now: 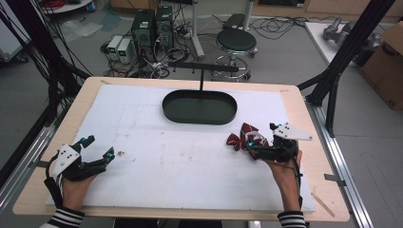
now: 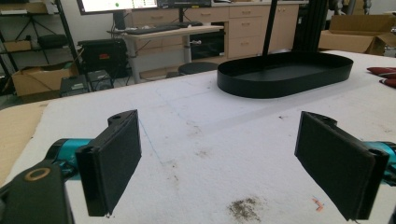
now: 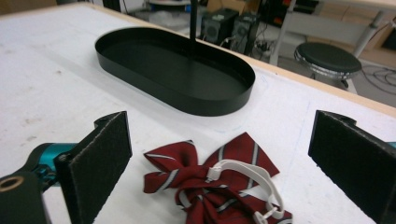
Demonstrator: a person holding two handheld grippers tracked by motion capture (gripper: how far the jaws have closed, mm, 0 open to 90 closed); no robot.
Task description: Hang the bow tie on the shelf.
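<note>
A dark red striped bow tie (image 1: pixel 239 137) with a white strap lies on the white sheet, right of centre. My right gripper (image 1: pixel 261 136) is open right over it. In the right gripper view the bow tie (image 3: pixel 201 179) lies low between the two black pads (image 3: pixel 100 161), untouched by either. A black oval tray (image 1: pixel 199 120) with a thin post sits at the back centre; its wall (image 3: pixel 205 105) is just beyond the bow tie. My left gripper (image 1: pixel 99 146) rests open at the near left, nothing between its pads (image 2: pixel 114 158). The tray's wall (image 2: pixel 280 86) lies far ahead of it.
A white foam sheet (image 1: pixel 180 166) covers the wooden table (image 1: pixel 313 142). A small dirt smudge (image 1: pixel 121 153) lies by the left gripper. Behind the table stand a stool (image 1: pixel 236 40) and computer towers (image 1: pixel 152 26). Black frame posts (image 1: pixel 349 52) flank both sides, and a cardboard box (image 1: pixel 387 61) sits at right.
</note>
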